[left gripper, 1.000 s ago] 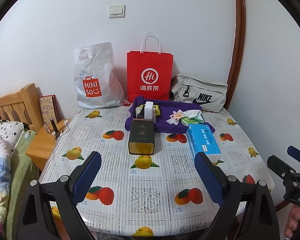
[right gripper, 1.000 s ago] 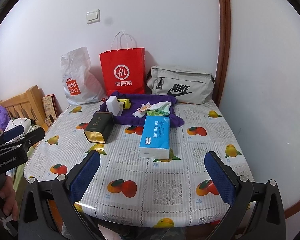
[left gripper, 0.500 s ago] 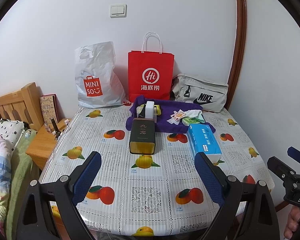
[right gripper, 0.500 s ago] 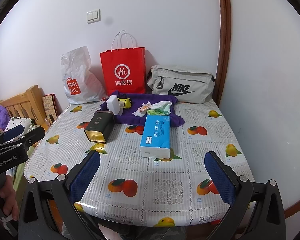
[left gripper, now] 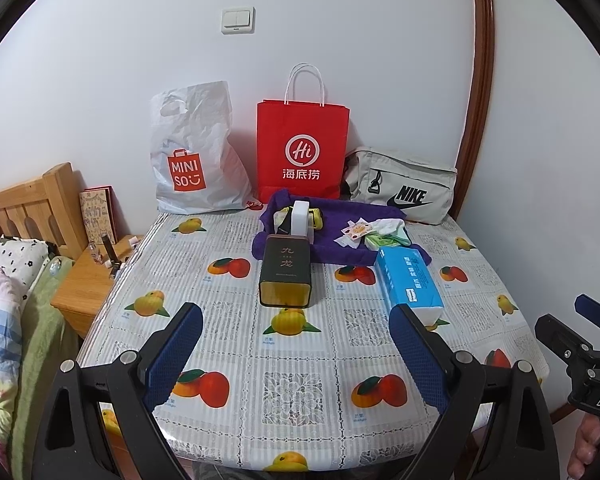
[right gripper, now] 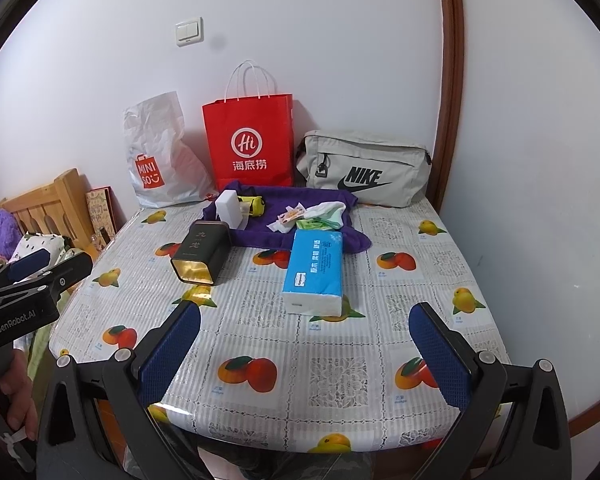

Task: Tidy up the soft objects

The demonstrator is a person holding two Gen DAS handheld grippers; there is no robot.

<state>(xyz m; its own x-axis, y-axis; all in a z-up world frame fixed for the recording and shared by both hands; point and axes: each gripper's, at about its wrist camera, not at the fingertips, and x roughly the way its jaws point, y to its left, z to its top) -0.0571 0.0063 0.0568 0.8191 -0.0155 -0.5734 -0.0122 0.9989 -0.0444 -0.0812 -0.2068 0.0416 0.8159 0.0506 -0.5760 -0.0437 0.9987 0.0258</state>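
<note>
Both grippers spread wide over the near table edge, holding nothing.

We see the left gripper and right gripper gaping, jaws touching nothing above the fruit-print tablecloth. The blue tissue pack lies mid-table, right of the dark tin. Farther back, a purple cloth carries what may be white socks, before the Nike bag.

I see a table under a fruit-print tablecloth. A dark rectangular tin with gold characters lies on it; a red paper bag leans against the wall, below a white wall switch.
</note>
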